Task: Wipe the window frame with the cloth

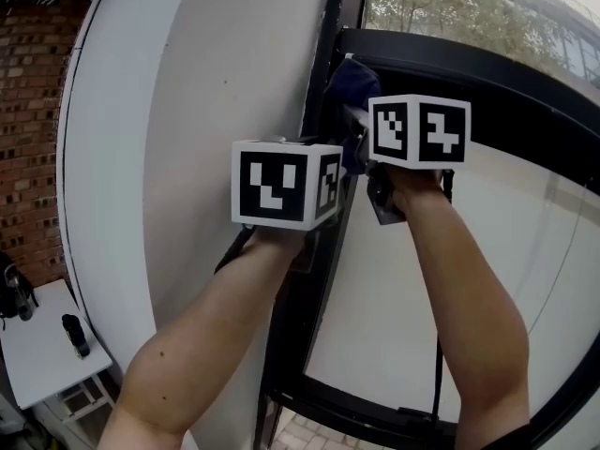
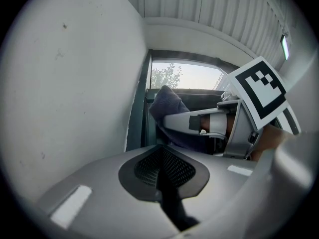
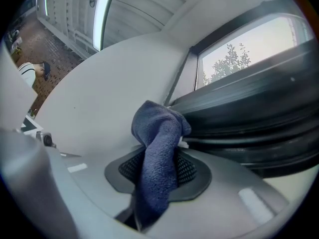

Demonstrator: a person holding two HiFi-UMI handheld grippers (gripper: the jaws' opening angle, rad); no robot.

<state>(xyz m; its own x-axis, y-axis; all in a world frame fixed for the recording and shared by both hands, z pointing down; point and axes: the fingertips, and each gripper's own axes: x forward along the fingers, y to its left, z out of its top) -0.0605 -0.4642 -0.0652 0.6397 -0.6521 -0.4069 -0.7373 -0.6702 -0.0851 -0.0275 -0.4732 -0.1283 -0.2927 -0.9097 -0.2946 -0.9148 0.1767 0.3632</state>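
White wall (image 1: 187, 111), dark window frame (image 1: 345, 7): right gripper (image 3: 158, 173) jaws pinching blue cloth (image 3: 160, 133) at the frame; left gripper (image 2: 160, 171) jaws pressed together, holding nothing.

Nubbly blue cloth (image 3: 158, 156); glossy dark window frame (image 3: 249, 118); matt white wall (image 1: 187, 111).

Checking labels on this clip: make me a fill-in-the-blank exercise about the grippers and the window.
1. The right gripper is shut on a dark blue ____.
2. The left gripper is shut and holds ____.
3. The window frame by the cloth is ____ in colour.
Missing words: cloth; nothing; black.
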